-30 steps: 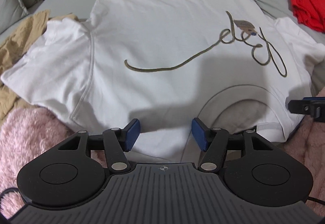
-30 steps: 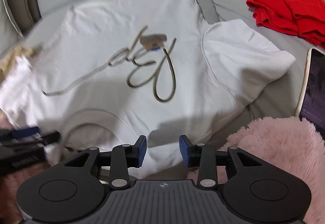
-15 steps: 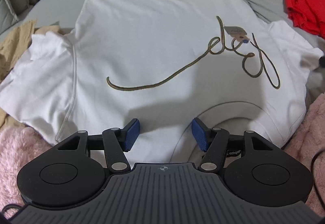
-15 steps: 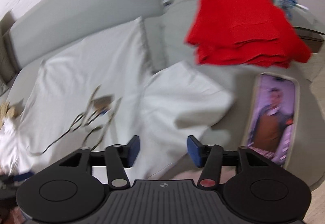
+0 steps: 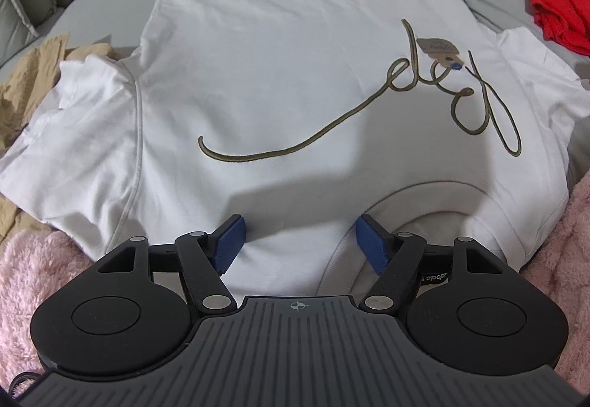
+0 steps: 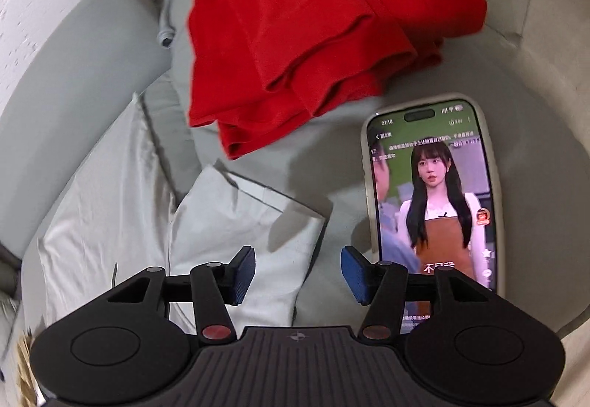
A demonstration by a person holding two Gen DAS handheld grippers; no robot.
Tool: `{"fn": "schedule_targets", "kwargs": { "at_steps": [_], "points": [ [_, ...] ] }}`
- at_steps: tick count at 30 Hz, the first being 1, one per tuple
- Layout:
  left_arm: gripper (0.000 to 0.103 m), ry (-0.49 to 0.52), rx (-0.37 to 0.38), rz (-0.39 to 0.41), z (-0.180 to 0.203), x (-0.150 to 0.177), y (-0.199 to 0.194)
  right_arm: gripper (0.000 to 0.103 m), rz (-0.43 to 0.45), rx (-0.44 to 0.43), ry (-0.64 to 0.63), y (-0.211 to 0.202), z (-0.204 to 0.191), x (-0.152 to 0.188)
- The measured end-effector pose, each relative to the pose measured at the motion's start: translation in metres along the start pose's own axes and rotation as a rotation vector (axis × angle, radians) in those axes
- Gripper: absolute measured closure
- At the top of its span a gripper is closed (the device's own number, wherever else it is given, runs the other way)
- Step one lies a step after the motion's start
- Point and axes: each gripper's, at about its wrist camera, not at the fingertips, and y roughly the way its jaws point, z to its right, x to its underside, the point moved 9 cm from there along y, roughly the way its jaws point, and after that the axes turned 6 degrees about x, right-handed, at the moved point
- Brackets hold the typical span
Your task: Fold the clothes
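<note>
The white T-shirt (image 5: 258, 49) lies spread front-up on the grey sofa (image 6: 424, 82), collar toward the sofa's front edge and hem toward the backrest. The left claw (image 5: 298, 241) hovers just above the shoulder beside the collar (image 5: 435, 200), its jaws wide apart and holding nothing. The right claw (image 6: 298, 272) is likewise wide open and empty, poised over the right sleeve (image 6: 243, 222), with a phone (image 6: 431, 200) just beside it and a red garment (image 6: 306, 38) further back.

The step in hand looks like the first side fold. To do it well, pinch the sleeve edge and the shoulder seam together through both layers, lift low, and carry the sleeve inward across the chest. The phone lies close, so the right claw should close on cloth alone.
</note>
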Motion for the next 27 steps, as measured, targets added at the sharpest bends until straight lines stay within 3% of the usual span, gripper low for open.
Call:
{"fn": "schedule_targets", "kwargs": {
  "at_steps": [4, 6, 8, 16, 19, 23, 27],
  "points": [
    [0.029, 0.006, -0.007, -0.004, 0.000, 0.000, 0.000, 0.060, 0.048, 0.030, -0.044, 0.010, 0.003, 0.000],
    [0.029, 0.009, -0.009, -0.004, 0.001, 0.000, 0.000, 0.069, 0.064, 0.032, -0.074, 0.015, 0.004, 0.001],
    [0.029, 0.010, -0.010, -0.005, 0.001, -0.001, 0.000, 0.098, 0.078, -0.012, -0.111, 0.014, 0.000, 0.004],
    [0.028, 0.015, -0.010, 0.007, 0.002, 0.000, 0.000, 0.098, 0.220, -0.073, -0.331, -0.036, -0.051, 0.017],
    [0.028, 0.014, -0.006, 0.014, 0.002, 0.001, -0.001, 0.098, 0.283, -0.084, -0.506, -0.060, -0.086, 0.039],
    [0.029, 0.017, 0.000, 0.026, 0.002, 0.002, -0.003, 0.098, 0.337, -0.079, -0.839, -0.074, -0.137, 0.100],
    [0.030, 0.018, 0.014, 0.036, 0.001, 0.006, -0.006, 0.098, 0.268, -0.055, -1.069, -0.059, -0.159, 0.152]
  ]
}}
